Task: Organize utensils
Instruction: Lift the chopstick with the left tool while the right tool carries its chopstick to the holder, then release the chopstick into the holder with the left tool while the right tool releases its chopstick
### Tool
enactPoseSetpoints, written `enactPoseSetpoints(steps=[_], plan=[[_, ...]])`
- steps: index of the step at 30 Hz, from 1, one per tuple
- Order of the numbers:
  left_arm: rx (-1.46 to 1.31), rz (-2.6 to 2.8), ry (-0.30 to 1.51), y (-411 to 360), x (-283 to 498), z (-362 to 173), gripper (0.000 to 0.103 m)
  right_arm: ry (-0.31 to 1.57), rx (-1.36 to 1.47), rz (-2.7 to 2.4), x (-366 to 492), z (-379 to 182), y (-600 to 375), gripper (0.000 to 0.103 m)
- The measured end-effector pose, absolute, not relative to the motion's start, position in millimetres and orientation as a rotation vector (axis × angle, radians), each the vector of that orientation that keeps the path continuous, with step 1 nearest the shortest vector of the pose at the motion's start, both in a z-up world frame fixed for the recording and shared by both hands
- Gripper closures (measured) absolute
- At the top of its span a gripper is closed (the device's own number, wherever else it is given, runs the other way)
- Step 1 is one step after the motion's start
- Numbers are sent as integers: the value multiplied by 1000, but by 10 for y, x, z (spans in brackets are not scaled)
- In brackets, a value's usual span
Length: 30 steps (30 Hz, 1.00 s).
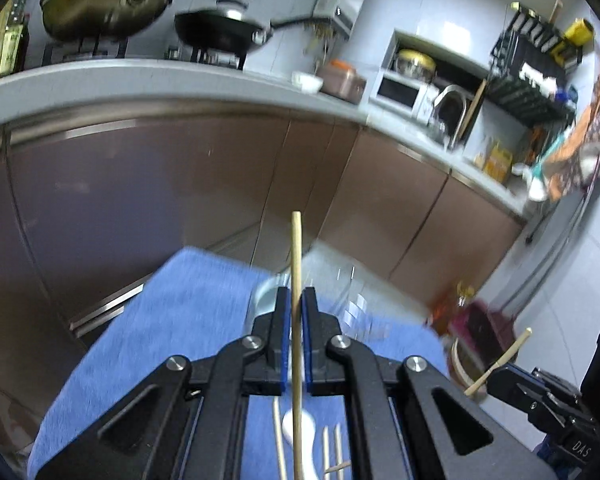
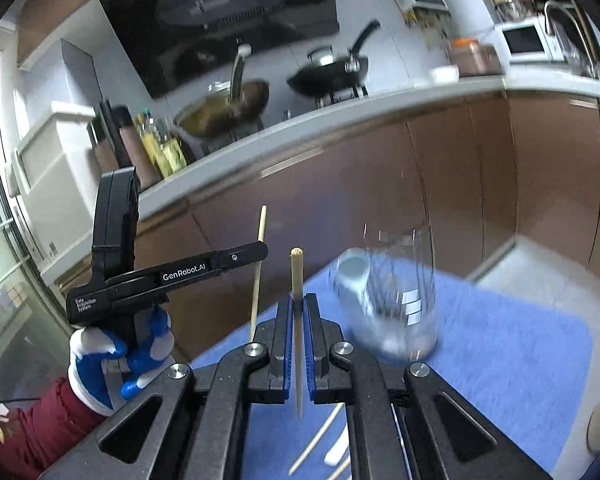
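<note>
Up above the blue mat (image 2: 500,340), each gripper is clamped on one wooden chopstick. Left gripper (image 1: 296,300) pinches its chopstick (image 1: 296,256); right gripper (image 2: 296,306) pinches its own chopstick (image 2: 296,272) beside the glass tumbler (image 2: 400,292).

A blue cloth (image 2: 500,344) covers the bench. On it stands a clear glass (image 2: 400,292), blurred, with a pale blue cup (image 2: 352,270) just beside it on its left in the right wrist view. Nearer the cameras, loose chopsticks (image 1: 278,440) lie on the cloth alongside a white spoon (image 1: 306,436); more chopsticks (image 2: 320,436) show in the right wrist view.
</note>
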State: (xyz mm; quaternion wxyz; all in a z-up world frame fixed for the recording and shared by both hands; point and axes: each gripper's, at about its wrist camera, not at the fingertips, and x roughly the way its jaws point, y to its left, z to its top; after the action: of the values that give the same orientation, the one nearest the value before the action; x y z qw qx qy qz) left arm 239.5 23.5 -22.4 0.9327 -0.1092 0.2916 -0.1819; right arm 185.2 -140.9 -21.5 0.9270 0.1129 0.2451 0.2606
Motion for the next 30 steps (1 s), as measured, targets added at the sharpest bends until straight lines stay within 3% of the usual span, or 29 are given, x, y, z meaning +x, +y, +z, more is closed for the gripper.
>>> enactPoseSetpoints(steps=[5,12,30], plan=[[-269,-331,464,117,2714,32,98,382,231,515,2119,87,-1519,98],[-319,-220,327,-72,3127,2,98,298,182,433,2456,170,-1600,98],[-280,-19,275,-384,3453,-920,98,409,87,298,2960,-857,-1510,97]])
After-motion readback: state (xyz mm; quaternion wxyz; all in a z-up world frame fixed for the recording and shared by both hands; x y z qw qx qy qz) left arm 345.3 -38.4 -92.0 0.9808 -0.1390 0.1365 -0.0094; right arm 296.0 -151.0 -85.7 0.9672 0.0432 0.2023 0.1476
